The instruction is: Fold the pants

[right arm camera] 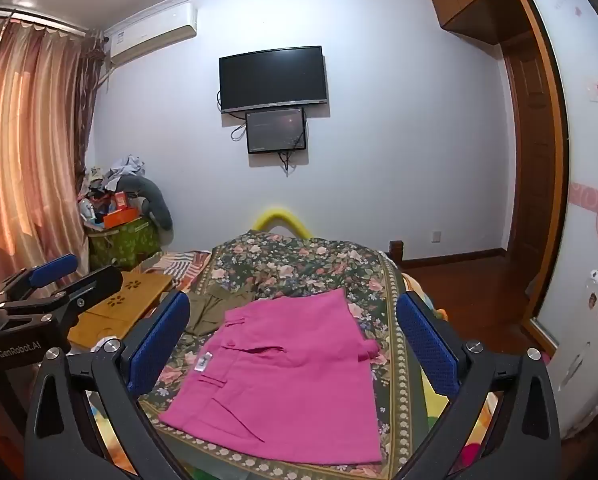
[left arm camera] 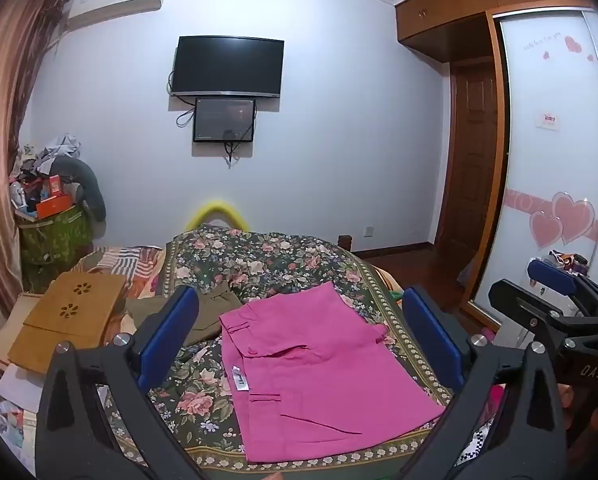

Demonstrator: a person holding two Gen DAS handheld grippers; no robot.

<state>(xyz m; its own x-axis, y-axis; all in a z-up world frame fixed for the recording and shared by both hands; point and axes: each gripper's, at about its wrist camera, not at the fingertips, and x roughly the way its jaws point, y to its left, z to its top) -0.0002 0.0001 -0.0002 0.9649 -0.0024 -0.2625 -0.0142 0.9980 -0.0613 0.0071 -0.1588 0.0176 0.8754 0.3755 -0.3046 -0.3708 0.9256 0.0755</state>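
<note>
Nearest the cameras, both tongs hang above the near edge of the bed, each spread wide and holding nothing. The left tongs (left arm camera: 299, 344) frame the cloth between their blue pads, and the right tongs (right arm camera: 295, 344) do the same from a little further toward the bed's right edge; each also shows at the margin of the other's view, and neither touches the fabric.

Just beyond them, the pink pants (left arm camera: 323, 376) lie flat on the floral bedspread (left arm camera: 203, 396), close to the near edge and toward the right side of the bed. They are already doubled into a compact, roughly rectangular packet, with the waistband, belt loops and a white label (right arm camera: 203, 362) facing the bed's left edge and a small tab sticking out on the right. The surface looks smooth, with only faint creases.

My reading is that the folding is at or near its end: either a last fold across the packet remains, or only tidying. A further fold would call for both tongs to drop to one end, pinch all layers at the two corners, and carry them across evenly so nothing slips askew.

Further back, an olive garment (left arm camera: 207, 312) lies just behind the pants, a wooden lap tray (left arm camera: 67, 320) toward the left edge, and the television (left arm camera: 227, 67) on the far wall.
</note>
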